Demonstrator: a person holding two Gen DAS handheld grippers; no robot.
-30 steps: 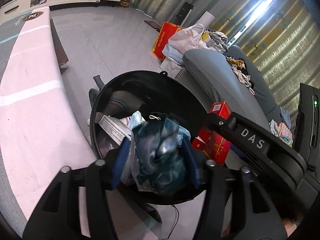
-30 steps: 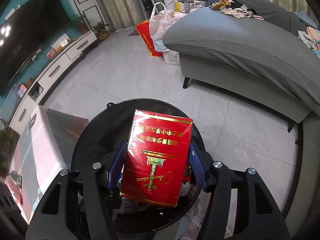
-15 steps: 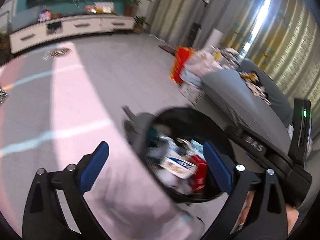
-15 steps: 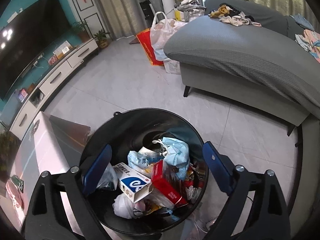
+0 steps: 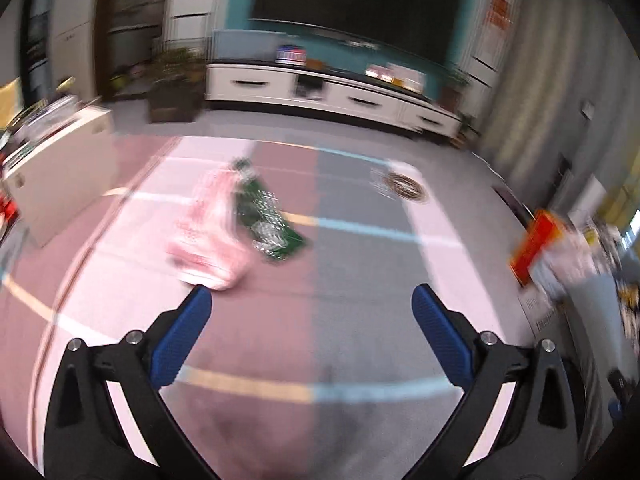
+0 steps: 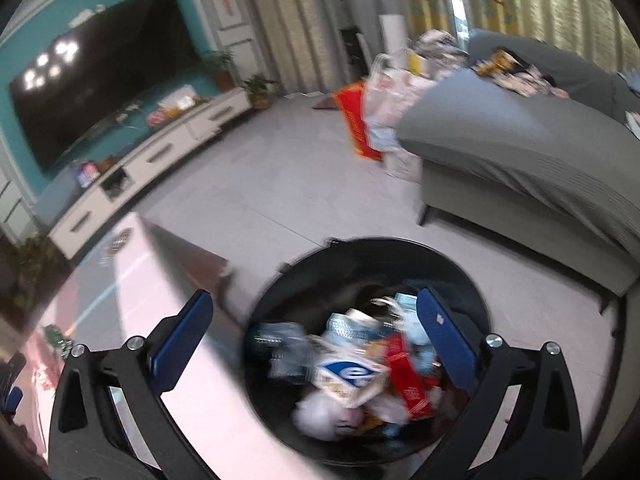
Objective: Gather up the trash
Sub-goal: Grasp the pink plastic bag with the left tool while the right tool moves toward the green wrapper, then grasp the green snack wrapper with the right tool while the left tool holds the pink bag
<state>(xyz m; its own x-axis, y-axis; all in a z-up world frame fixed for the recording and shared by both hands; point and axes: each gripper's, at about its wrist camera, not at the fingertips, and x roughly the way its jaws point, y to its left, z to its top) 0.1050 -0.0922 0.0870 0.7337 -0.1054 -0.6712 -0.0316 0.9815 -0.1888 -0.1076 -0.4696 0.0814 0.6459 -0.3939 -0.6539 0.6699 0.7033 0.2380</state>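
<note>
Now L gripper (image 5: 311, 306) is hanging over the table (image 5: 360, 280) w/ jaws opening, nothing btwn; pink wrapper (image 5: 208, 236) & green packet (image 5: 268, 220) are lying ahead; R gripper (image 6: 314, 312) is opening, empty, above the full bin (image 6: 280, 300).

A pink wrapper (image 5: 210, 236) and green packet (image 5: 270, 224) lie on pink-and-grey striped matting (image 5: 320, 320); black bin (image 6: 472, 276).

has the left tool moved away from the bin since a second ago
Yes. The left tool has swung off the bin toward the TV cabinet; pink packet on the table ahead.
</note>
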